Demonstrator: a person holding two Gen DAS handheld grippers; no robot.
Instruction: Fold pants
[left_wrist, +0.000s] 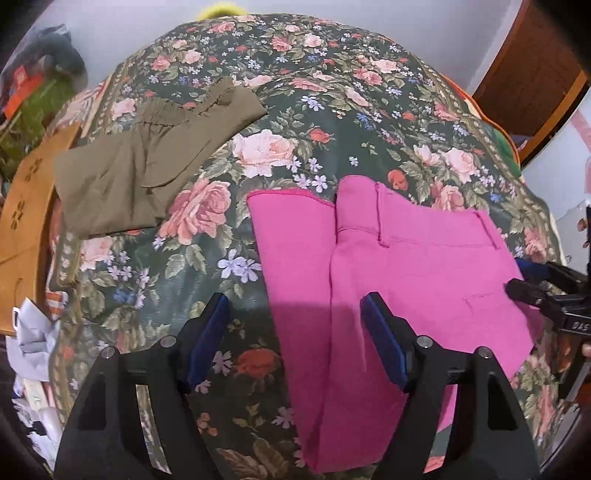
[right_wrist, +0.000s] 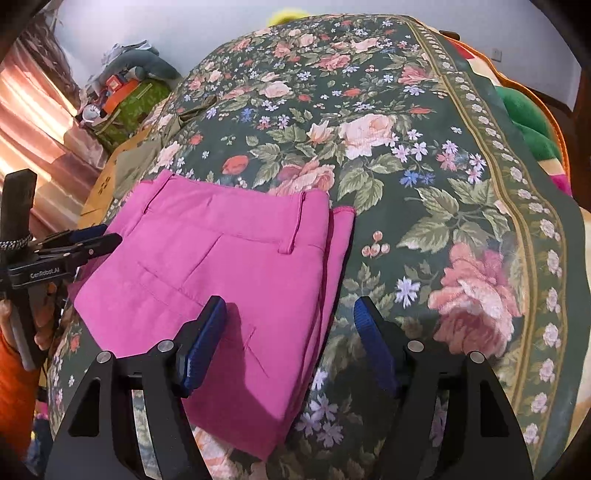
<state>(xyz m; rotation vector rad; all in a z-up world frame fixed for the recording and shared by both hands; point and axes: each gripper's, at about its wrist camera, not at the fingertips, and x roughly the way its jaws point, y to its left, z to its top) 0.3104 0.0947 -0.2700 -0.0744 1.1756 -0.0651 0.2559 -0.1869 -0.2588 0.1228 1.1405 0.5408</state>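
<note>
Bright pink pants (left_wrist: 399, 280) lie folded flat on a floral bedspread (left_wrist: 295, 122), waistband at the far edge; they also show in the right wrist view (right_wrist: 229, 273). My left gripper (left_wrist: 295, 310) is open and empty, hovering over the pants' left edge. My right gripper (right_wrist: 290, 314) is open and empty over the pants' right edge and the bedspread (right_wrist: 424, 166). The right gripper's black body (left_wrist: 546, 291) shows at the right of the left wrist view, and the left gripper's body (right_wrist: 70, 243) at the left of the right wrist view.
Folded olive-green pants (left_wrist: 147, 162) lie at the bed's far left. A tan cardboard box (left_wrist: 22, 229) and clutter stand left of the bed. A green and orange blanket (right_wrist: 532, 122) lies on the right. A wooden door (left_wrist: 532, 70) stands at the far right.
</note>
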